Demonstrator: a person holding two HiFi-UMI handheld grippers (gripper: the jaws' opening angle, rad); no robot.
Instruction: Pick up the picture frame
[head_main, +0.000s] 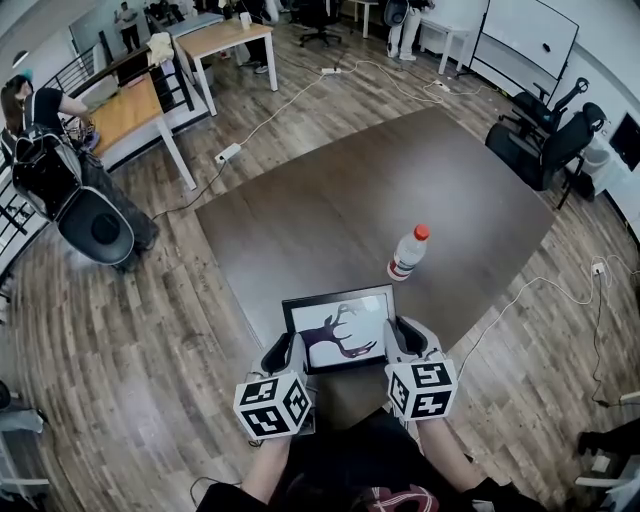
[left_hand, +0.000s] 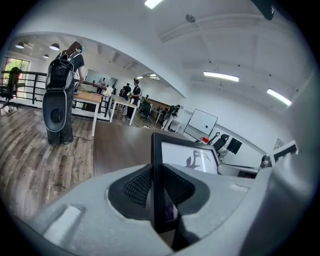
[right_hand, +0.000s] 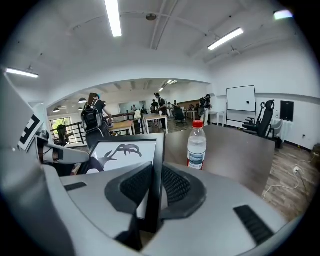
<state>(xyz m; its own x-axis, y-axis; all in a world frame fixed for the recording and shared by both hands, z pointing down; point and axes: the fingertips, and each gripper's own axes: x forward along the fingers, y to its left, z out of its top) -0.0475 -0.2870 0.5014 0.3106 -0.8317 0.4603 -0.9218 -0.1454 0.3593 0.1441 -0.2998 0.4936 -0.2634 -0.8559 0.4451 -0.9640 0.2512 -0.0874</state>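
The picture frame (head_main: 340, 325) is black with a white sheet showing a dark antlered animal. It hangs above the near edge of the dark table (head_main: 330, 210), held from both sides. My left gripper (head_main: 290, 352) is shut on the frame's left side, whose black edge (left_hand: 158, 185) runs between the ribbed pads. My right gripper (head_main: 398, 340) is shut on the frame's right side (right_hand: 156, 175), gripped the same way. In the right gripper view the picture (right_hand: 120, 152) faces up and to the left of the jaws.
A clear water bottle (head_main: 407, 252) with a red cap stands on the table just beyond the frame's far right corner, also the bottle (right_hand: 197, 145) ahead of the right jaws. Office chairs (head_main: 545, 140) stand at the right, a person with a backpack (head_main: 45, 160) at the left.
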